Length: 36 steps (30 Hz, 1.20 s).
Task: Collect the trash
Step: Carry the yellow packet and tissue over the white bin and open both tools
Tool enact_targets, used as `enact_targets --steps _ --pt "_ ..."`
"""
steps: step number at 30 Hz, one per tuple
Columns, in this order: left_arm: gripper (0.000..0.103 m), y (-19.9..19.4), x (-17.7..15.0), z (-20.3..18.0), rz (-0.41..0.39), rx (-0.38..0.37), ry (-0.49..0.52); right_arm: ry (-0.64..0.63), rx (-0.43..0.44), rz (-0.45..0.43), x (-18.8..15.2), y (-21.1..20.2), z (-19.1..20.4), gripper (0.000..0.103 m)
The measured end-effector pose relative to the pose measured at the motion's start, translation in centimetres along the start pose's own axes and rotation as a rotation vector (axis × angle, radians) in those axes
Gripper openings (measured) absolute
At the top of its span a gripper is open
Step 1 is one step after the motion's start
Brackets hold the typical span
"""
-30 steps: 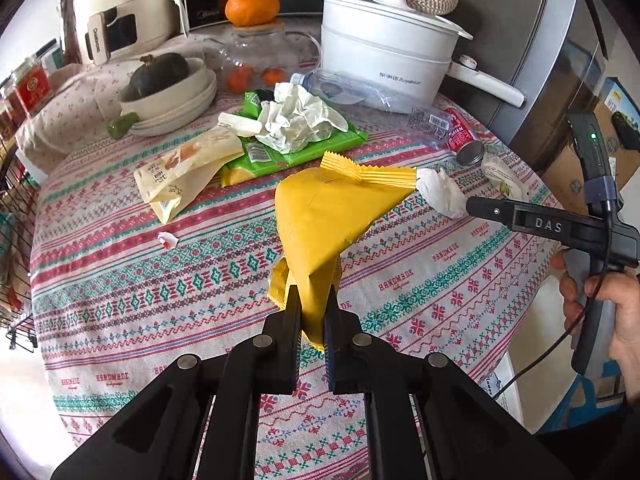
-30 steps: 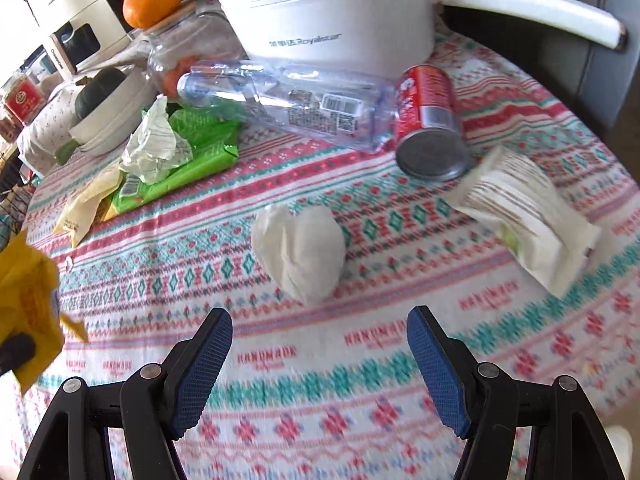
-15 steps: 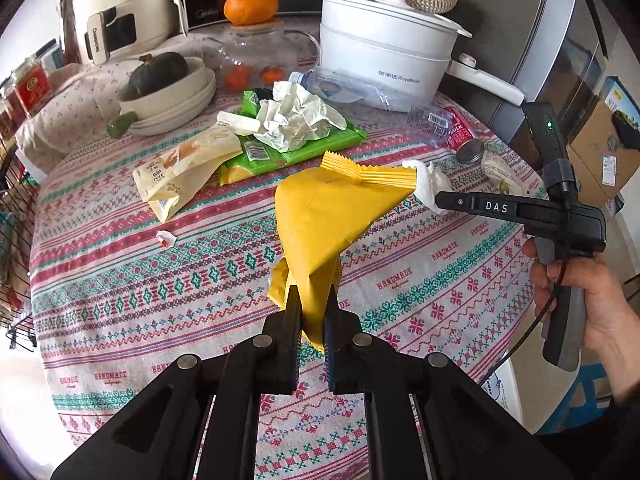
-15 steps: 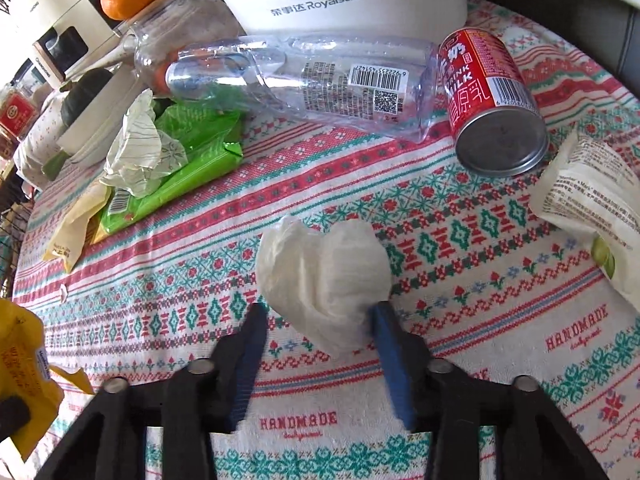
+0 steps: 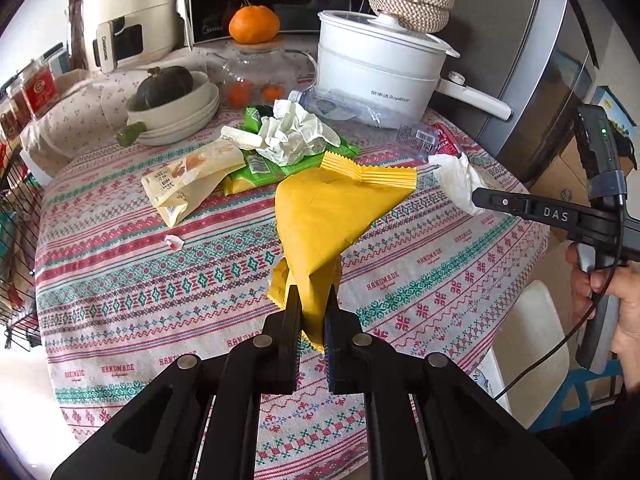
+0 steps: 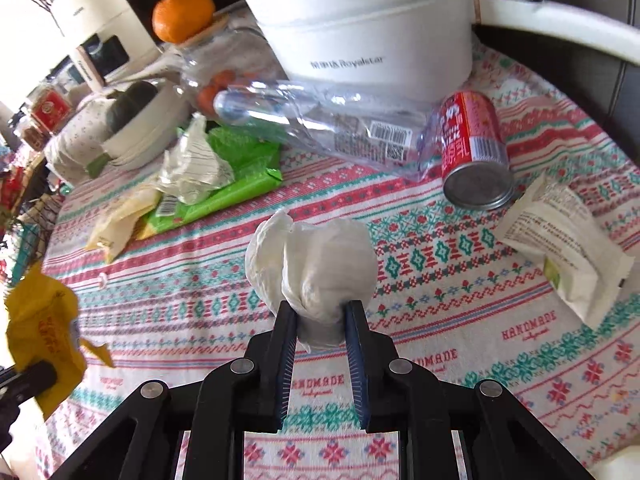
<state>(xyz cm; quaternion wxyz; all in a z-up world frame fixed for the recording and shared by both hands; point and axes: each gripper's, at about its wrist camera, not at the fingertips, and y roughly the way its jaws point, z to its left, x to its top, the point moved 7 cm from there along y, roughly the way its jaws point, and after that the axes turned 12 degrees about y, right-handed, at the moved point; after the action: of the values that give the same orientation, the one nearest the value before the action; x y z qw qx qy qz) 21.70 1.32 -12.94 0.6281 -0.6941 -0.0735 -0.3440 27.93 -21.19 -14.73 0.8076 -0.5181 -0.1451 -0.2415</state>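
My left gripper [image 5: 312, 312] is shut on a yellow snack bag [image 5: 332, 216] and holds it above the patterned tablecloth [image 5: 160, 280]. The bag also shows at the left edge of the right wrist view [image 6: 40, 332]. My right gripper [image 6: 320, 316] is shut on a crumpled white tissue [image 6: 316, 268], lifted off the cloth; it also shows in the left wrist view [image 5: 458, 182]. On the table lie a clear plastic bottle [image 6: 320, 128], a red can [image 6: 474, 148], a white wrapper [image 6: 564, 252], a green packet [image 6: 224, 192] under crumpled paper [image 5: 296, 136], and a cream pouch [image 5: 192, 176].
A white electric pot [image 5: 380, 68], a glass teapot [image 5: 256, 76] with an orange on top, stacked bowls with a squash [image 5: 172, 108] and a rice cooker [image 5: 124, 28] stand at the back. A small paper scrap [image 5: 174, 242] lies at the left. A wire rack [image 5: 16, 240] is beside the table.
My right gripper moved in on the tissue, closed on it and lifted it off the cloth. My left gripper has kept still with the yellow bag.
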Motion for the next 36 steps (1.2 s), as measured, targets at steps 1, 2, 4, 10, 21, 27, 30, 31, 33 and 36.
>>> enact_targets --steps 1,2,4,10,21,27,30,31,33,36 --pt "0.009 -0.3 0.0 -0.3 -0.006 -0.005 0.001 -0.006 0.009 -0.004 -0.1 -0.8 0.1 0.022" --pt "0.009 -0.5 0.0 -0.5 -0.011 -0.01 0.003 -0.015 0.018 -0.009 -0.3 -1.6 0.2 0.022" --pt "0.009 -1.1 -0.1 -1.1 -0.023 -0.023 0.003 -0.034 0.028 -0.024 -0.7 -3.3 0.3 0.022" --pt "0.009 -2.6 -0.6 -3.5 -0.055 -0.06 0.006 -0.028 0.046 -0.056 -2.2 -8.1 -0.4 0.022" --pt "0.009 -4.0 -1.2 -10.1 -0.077 -0.137 0.107 0.04 -0.006 -0.075 -7.7 -15.2 -4.5 0.022" --pt "0.009 -3.5 -1.9 -15.1 -0.058 -0.201 0.189 0.135 -0.059 -0.078 -11.0 -17.4 -9.2 0.022" --pt "0.009 -3.0 -2.2 -18.1 -0.049 -0.238 0.236 0.203 -0.083 -0.073 -12.3 -18.1 -11.7 0.022" --pt "0.009 -2.7 -2.3 -19.2 -0.042 -0.257 0.247 0.22 -0.09 -0.073 -12.6 -18.3 -12.3 0.022" --pt "0.009 -2.0 -2.6 -21.4 -0.027 -0.298 0.266 0.24 -0.106 -0.074 -13.0 -18.6 -13.4 0.022" --pt "0.009 -0.8 -3.1 -24.9 -0.006 -0.341 0.315 0.274 -0.141 -0.062 -13.6 -18.6 -15.1 0.022"
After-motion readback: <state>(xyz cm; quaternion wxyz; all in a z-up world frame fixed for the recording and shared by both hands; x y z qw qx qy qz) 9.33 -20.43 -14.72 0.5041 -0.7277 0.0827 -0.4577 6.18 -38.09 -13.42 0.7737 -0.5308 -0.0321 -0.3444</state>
